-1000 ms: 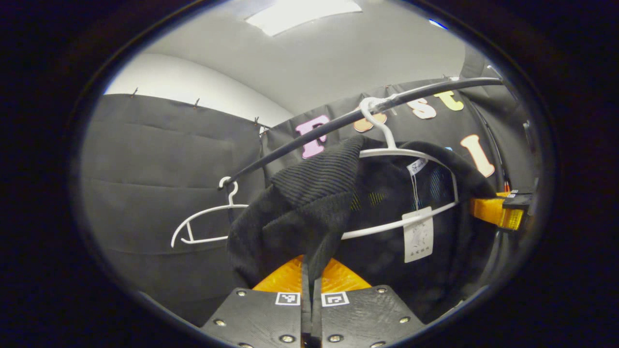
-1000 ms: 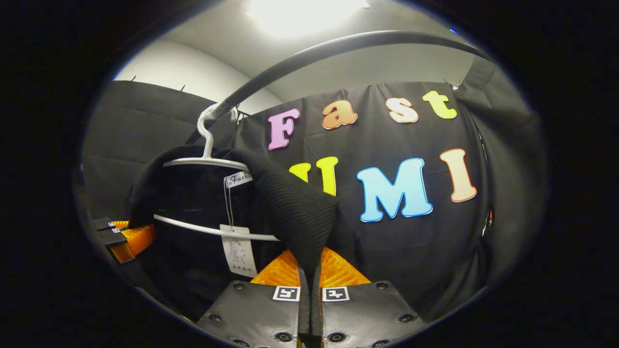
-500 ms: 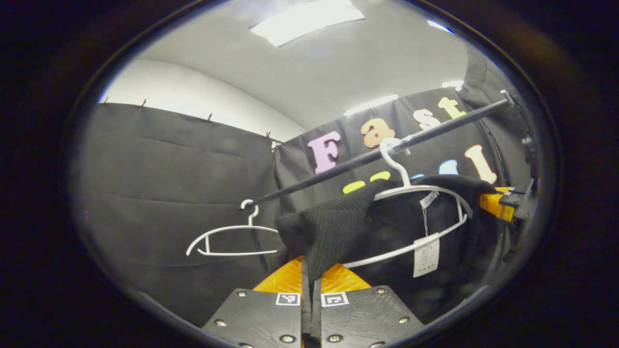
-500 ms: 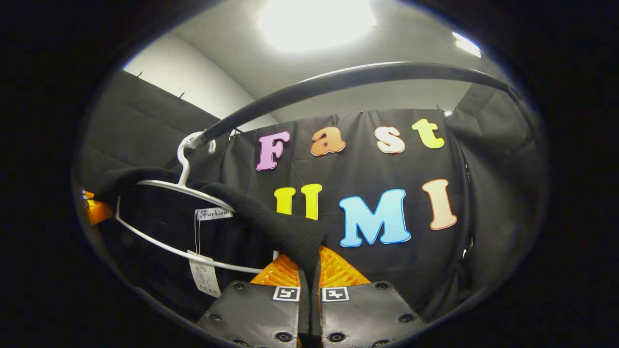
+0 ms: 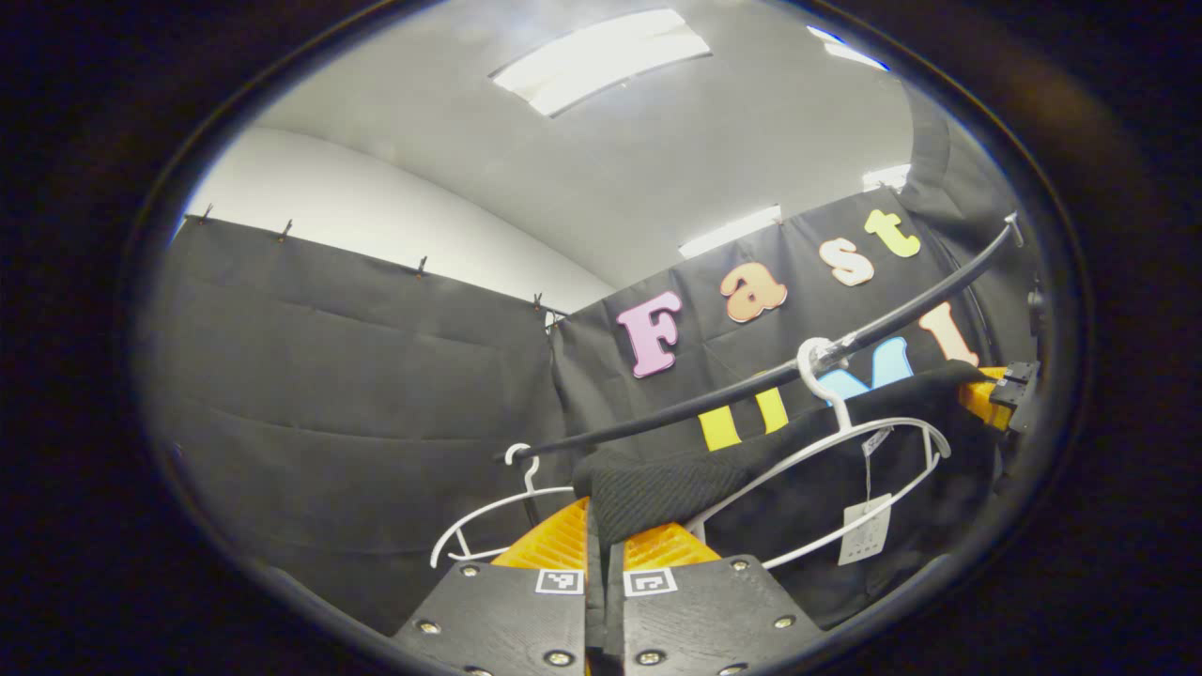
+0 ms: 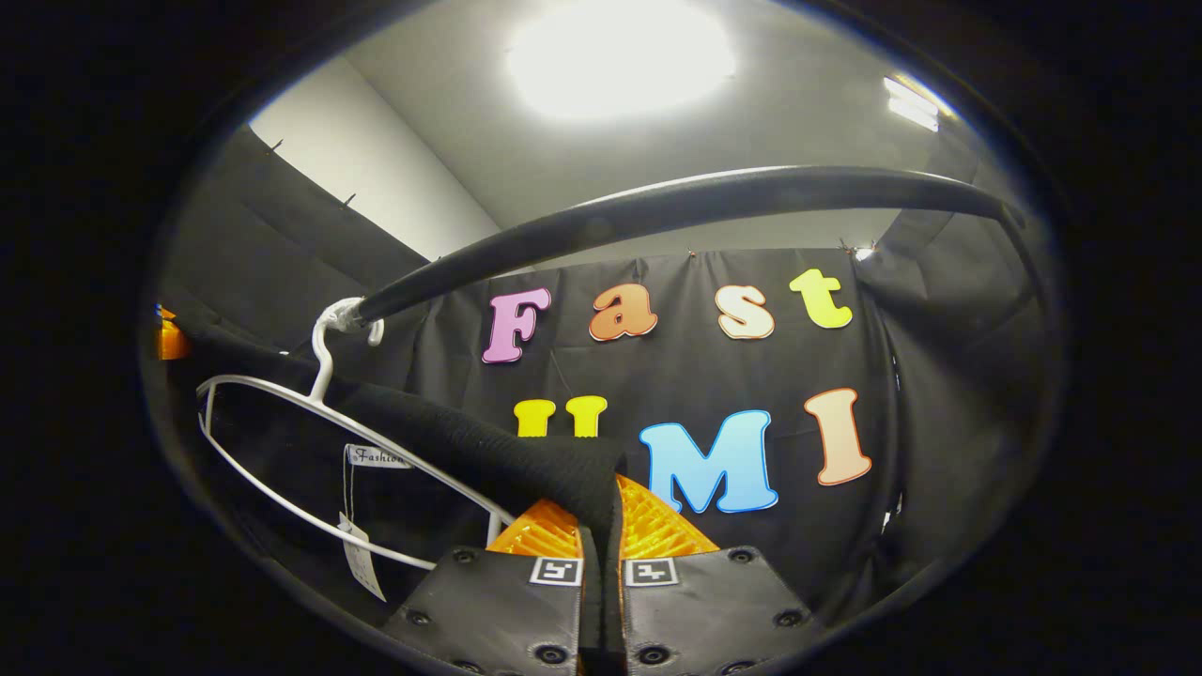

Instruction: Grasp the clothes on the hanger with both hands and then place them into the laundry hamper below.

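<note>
Left gripper (image 5: 604, 545) jaws pinching black garment (image 5: 657, 483), right gripper (image 6: 601, 526) likewise, white hanger (image 5: 845, 441) tilted

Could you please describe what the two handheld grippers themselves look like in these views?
Each gripper, the left gripper and the right gripper, has two flat dark plates at its base, fastened with round screws. Each plate carries a small square black-and-white marker near the inner edge. The fingers have ribbed surfaces and taper forward to a narrow tip. No cables, hands or sleeves can be made out.
</note>
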